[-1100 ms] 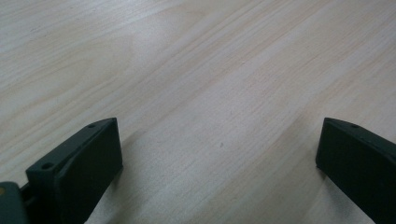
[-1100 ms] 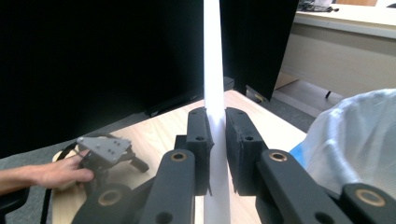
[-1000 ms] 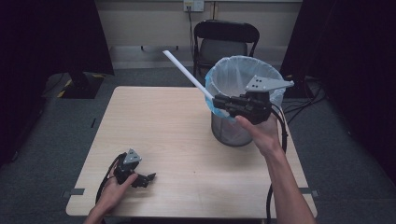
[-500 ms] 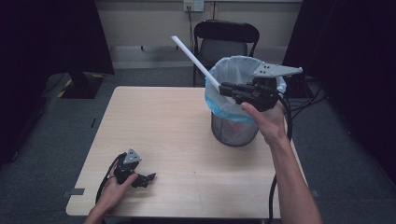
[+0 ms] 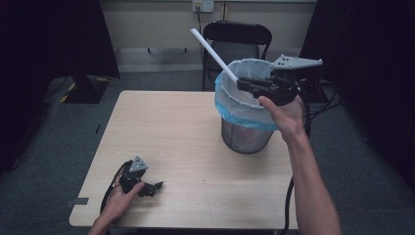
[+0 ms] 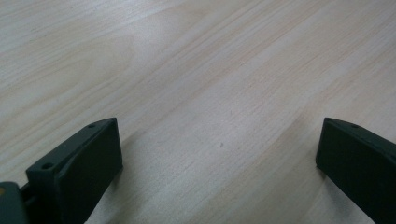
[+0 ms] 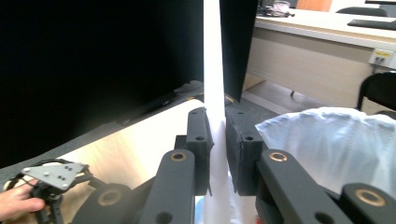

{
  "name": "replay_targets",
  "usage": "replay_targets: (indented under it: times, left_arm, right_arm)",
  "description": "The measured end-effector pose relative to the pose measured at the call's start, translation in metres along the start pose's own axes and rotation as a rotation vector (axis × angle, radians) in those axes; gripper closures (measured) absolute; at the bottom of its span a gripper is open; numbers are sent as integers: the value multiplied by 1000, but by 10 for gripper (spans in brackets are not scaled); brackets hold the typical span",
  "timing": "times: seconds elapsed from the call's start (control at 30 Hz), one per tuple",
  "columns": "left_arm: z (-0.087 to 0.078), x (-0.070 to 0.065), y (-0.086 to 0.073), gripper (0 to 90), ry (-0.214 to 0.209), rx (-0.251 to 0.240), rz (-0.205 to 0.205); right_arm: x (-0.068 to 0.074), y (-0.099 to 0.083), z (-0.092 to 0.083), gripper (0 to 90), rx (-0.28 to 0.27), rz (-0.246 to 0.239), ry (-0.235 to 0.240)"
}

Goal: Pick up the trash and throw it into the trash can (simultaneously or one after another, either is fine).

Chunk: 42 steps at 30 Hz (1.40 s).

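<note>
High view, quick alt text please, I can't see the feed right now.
The right gripper holds a long white stick clamped at an angle over the rim of a lined bin at the far right of a wooden table. The left gripper rests open at the near left.

There are two tools: the left tool resting on the one bench, and the right tool raised over the one wire bin. The bin has one blue-white liner bag, and one long white strip sticks up from the right tool. One black chair stands behind the bench.
</note>
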State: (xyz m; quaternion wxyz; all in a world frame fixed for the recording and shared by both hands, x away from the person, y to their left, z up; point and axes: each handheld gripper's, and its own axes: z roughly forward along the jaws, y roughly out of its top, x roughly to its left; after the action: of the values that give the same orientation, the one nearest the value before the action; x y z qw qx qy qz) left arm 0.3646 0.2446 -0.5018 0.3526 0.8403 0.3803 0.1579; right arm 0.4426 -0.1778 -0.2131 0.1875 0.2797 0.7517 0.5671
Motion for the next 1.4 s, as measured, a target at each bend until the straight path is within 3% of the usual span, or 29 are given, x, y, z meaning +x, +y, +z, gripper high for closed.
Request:
replay_targets:
  times: [0.37, 0.63, 0.77, 0.97, 1.27, 1.4]
  left_arm:
    - [0, 0, 0, 0, 0, 0, 0]
    - [0, 0, 0, 0, 0, 0, 0]
    - [0, 0, 0, 0, 0, 0, 0]
    - [0, 0, 0, 0, 0, 0, 0]
    - [0, 0, 0, 0, 0, 0, 0]
    - [0, 0, 0, 0, 0, 0, 0]
  right_arm:
    - [-26, -6, 2, 809, 59, 32, -71]
    - [-36, -11, 7, 802, 111, 43, -101]
    - [-42, -13, 6, 792, 108, 66, -121]
    - [-47, -17, 8, 680, 117, 87, -152]
    - [-49, -19, 11, 485, 120, 107, -141]
    - [-49, -19, 12, 415, 114, 113, -114]
